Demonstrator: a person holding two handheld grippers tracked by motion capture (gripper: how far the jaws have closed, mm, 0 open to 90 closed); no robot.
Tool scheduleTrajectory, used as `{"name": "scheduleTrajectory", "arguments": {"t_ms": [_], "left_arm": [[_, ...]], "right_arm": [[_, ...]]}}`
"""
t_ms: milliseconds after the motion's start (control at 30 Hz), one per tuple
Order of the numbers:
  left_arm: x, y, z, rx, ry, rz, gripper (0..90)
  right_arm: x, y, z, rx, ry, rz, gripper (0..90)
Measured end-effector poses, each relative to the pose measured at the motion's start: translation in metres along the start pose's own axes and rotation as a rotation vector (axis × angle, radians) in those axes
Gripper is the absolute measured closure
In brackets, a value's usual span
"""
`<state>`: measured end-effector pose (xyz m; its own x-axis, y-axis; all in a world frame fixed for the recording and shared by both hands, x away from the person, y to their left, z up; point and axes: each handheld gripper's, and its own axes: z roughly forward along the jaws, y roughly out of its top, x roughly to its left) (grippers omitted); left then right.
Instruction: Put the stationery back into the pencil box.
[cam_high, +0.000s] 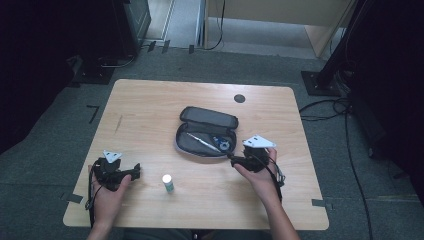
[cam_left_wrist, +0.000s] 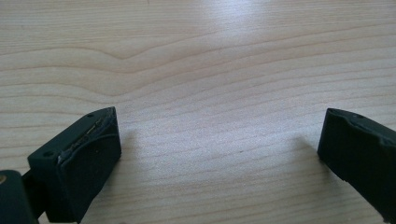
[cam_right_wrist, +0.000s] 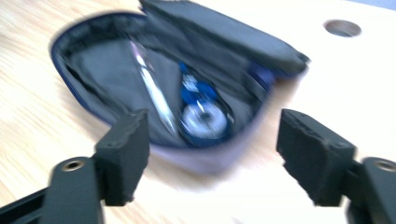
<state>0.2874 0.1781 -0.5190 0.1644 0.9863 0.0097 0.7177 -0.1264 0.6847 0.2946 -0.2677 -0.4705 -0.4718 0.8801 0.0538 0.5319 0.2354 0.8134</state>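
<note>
Your right gripper (cam_right_wrist: 212, 154) has its jaws apart, nothing between them, just near of the open pencil case (cam_right_wrist: 187, 88) at the table's (cam_high: 150, 100) middle. Inside lie a pen (cam_right_wrist: 154, 88) and a blue tape roll (cam_right_wrist: 203, 116). Your left gripper (cam_left_wrist: 219, 154), jaws wide, rests at the near left.

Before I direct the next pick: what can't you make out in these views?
- Blue-and-white round item in the pencil case: motion-blurred in right gripper view, too small in high view.
- Label on the small white-capped bottle: too small in high view.
- Left gripper: its view faces bare table.
</note>
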Motion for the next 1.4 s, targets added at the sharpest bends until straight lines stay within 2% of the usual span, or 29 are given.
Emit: {"name": "scheduleTrajectory", "arguments": {"t_ms": [100, 167, 233, 300, 367, 467, 567, 667, 733, 833, 867, 967, 1033, 1200, 1400], "left_arm": [[0.000, 0.000, 0.000, -0.001, -0.001, -0.001, 0.0], [0.001, 0.000, 0.000, -0.001, -0.003, -0.003, 0.0], [0.001, 0.000, -0.001, -0.005, -0.010, -0.008, 0.0], [0.004, -0.001, -0.001, -0.013, -0.025, -0.020, 0.0], [0.007, -0.002, -0.003, -0.026, -0.027, -0.038, 0.7], [0.013, -0.003, -0.007, -0.050, -0.013, -0.082, 13.4], [0.018, -0.003, -0.009, -0.054, -0.033, -0.116, 13.4], [0.019, -0.003, -0.011, -0.054, -0.034, -0.118, 13.3], [0.020, -0.003, -0.013, -0.052, -0.051, -0.120, 13.4], [0.023, -0.001, -0.020, -0.065, -0.087, -0.139, 13.4], [0.024, 0.001, -0.023, -0.073, -0.092, -0.140, 13.4], [0.026, 0.004, -0.034, -0.105, -0.116, -0.142, 13.3], [0.026, 0.006, -0.043, -0.124, -0.142, -0.146, 13.0], [0.018, 0.008, -0.061, -0.163, -0.171, -0.127, 12.9], [0.007, 0.013, -0.074, -0.173, -0.179, -0.105, 13.5]], "right_arm": [[-0.010, -0.014, -0.015, 0.009, -0.030, 0.008, 16.0], [-0.018, -0.023, -0.026, 0.014, -0.051, 0.032, 12.2], [-0.027, -0.032, -0.035, 0.028, -0.077, 0.069, 0.3], [-0.034, -0.041, -0.043, 0.060, -0.109, 0.099, 0.0], [-0.041, -0.051, -0.053, 0.074, -0.122, 0.103, 0.0], [-0.052, -0.066, -0.068, 0.085, -0.153, 0.114, 0.0], [-0.063, -0.081, -0.083, 0.082, -0.175, 0.157, 0.0], [-0.073, -0.093, -0.094, 0.093, -0.206, 0.171, 0.0], [-0.079, -0.101, -0.099, 0.095, -0.205, 0.207, 0.0], [-0.084, -0.110, -0.104, 0.093, -0.224, 0.266, 0.0], [-0.085, -0.112, -0.104, 0.095, -0.229, 0.269, 0.0], [-0.087, -0.116, -0.103, 0.111, -0.264, 0.250, 0.0], [-0.089, -0.119, -0.101, 0.122, -0.272, 0.261, 0.0], [-0.094, -0.127, -0.092, 0.166, -0.316, 0.237, 0.0], [-0.095, -0.127, -0.092, 0.155, -0.322, 0.241, 0.0]]}}
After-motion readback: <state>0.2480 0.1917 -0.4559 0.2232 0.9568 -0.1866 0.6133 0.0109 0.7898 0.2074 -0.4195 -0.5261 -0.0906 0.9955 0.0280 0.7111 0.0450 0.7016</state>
